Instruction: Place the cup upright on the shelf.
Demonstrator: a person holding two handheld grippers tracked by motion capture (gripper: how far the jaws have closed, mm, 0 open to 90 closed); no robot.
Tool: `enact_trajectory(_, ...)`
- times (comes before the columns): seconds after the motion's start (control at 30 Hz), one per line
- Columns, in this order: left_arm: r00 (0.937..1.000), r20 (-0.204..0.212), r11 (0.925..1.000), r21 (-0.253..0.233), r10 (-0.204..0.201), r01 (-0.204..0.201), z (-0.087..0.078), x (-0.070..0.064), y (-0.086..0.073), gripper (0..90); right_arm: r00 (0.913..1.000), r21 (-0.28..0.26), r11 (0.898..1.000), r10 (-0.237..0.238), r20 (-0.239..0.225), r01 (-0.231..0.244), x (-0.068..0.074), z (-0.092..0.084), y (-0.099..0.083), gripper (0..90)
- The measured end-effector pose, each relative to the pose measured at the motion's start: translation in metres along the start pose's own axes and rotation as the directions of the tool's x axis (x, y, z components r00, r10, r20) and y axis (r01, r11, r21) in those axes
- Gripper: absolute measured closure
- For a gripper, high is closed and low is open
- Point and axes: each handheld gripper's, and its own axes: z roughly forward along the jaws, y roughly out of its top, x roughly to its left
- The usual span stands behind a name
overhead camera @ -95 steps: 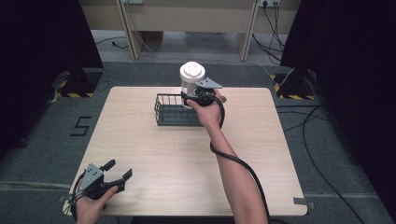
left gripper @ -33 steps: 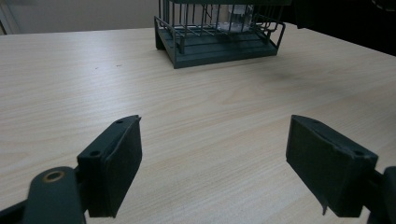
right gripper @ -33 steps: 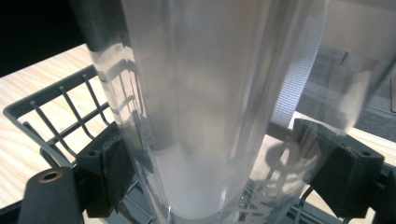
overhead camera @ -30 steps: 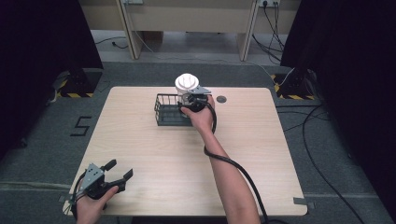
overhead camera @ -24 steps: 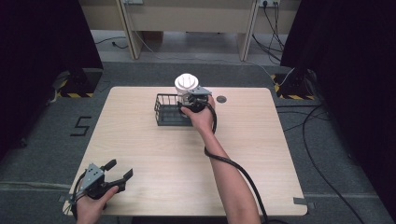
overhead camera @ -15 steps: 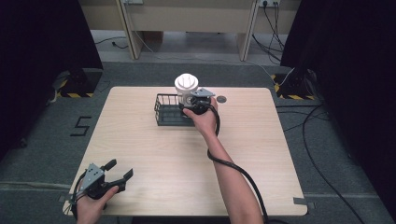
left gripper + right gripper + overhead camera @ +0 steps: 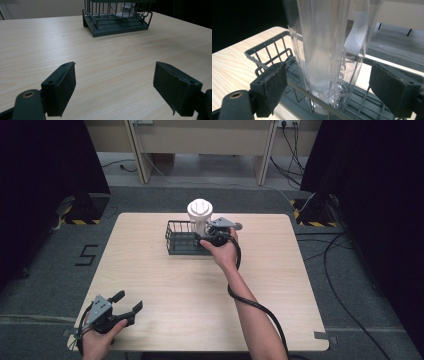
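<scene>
A large dark figure "5" is marked on the grey floor just left of the desk, level with its middle. Raised lettering runs up the wall of the clear plastic cup that stands in the wire basket on the desk; it is too faint and blurred to make out. Yellow-and-black hazard stripes edge dark plates on the floor beyond the desk's far corners; they carry no words.

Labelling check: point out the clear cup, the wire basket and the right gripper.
clear cup (image 7: 322, 50), right gripper view, its see-through wall.
wire basket (image 7: 181, 245), high view, its front wall.
right gripper (image 7: 324, 82), right gripper view, midway between its fingers.
</scene>
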Motion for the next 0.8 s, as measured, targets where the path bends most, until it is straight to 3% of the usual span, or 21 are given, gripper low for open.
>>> enact_trajectory(0.8, 1.0000, -0.005, 1.0000, 0.004, 0.008, -0.008, 0.000, -0.002, 0.000, 17.8, 0.9994, -0.027, 0.999, -0.026, -0.024, 0.026, 0.002, -0.063, -0.018, 29.0)
